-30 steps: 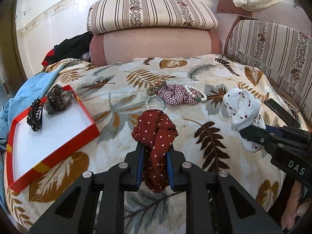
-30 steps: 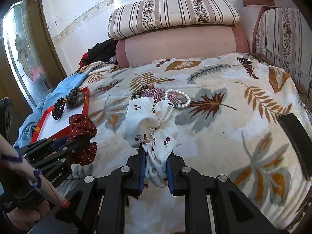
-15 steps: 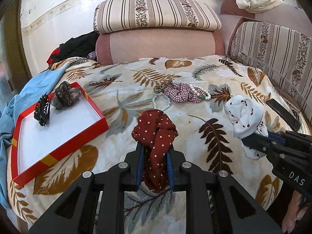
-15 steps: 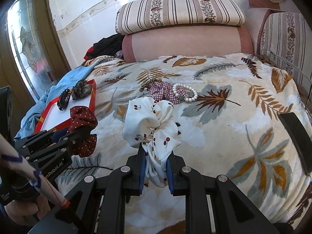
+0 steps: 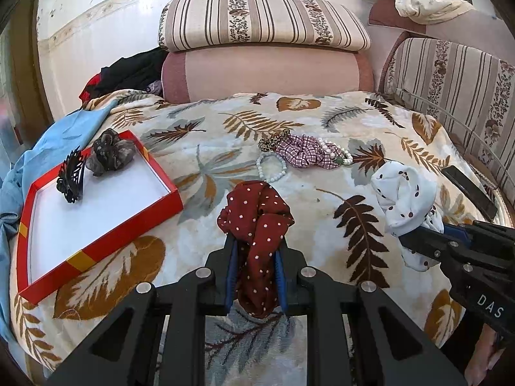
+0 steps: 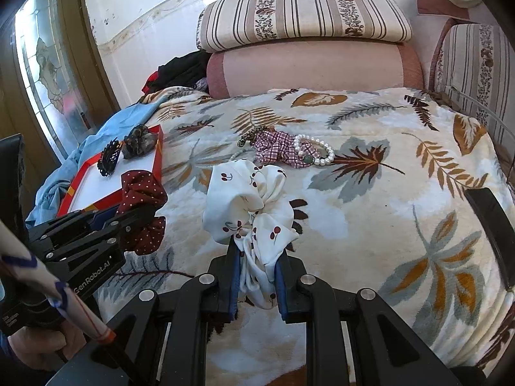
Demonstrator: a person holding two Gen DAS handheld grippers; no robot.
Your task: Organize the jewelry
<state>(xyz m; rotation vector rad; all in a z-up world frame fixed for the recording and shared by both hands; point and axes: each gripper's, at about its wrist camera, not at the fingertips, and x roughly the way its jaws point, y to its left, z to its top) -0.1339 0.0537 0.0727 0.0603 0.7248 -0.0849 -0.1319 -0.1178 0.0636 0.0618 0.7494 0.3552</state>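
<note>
Blanket [image 5: 322, 122]: leaf-printed cover across the whole bed; everything listed below lies on it or hangs over it.
Tray [image 5: 96, 241]: red-walled, white-floored box at 9 o'clock in the left wrist view, resting on the blanket.
Left gripper [image 5: 256, 257]: closed on the red scarf [image 5: 257, 222], a dark red dotted scrunchie that bulges above the blue-lined fingers (seen at 9 o'clock in the right wrist view, just in front of the tray).
Right gripper [image 6: 257, 263]: clamped on the white scarf [image 6: 251, 199], a cherry-printed scrunchie; it enters the left wrist view at 3 o'clock.
Phone [image 5: 468, 188]: dark slab near the bed's right edge, at 3 o'clock.
Checked scrunchie [image 5: 302, 154]: at 12 o'clock beyond the red scarf, touching a pearl bracelet [image 5: 336, 152] on its right and a leopard-print band [image 5: 273, 140] on its left.
Grey scrunchie [image 5: 111, 152]: in the tray's far corner.
Black clip [image 5: 72, 175]: standing on edge in the tray, just beside the grey scrunchie.
Bead bracelet [image 5: 271, 167]: pale ring between the checked scrunchie and the red scarf.
</note>
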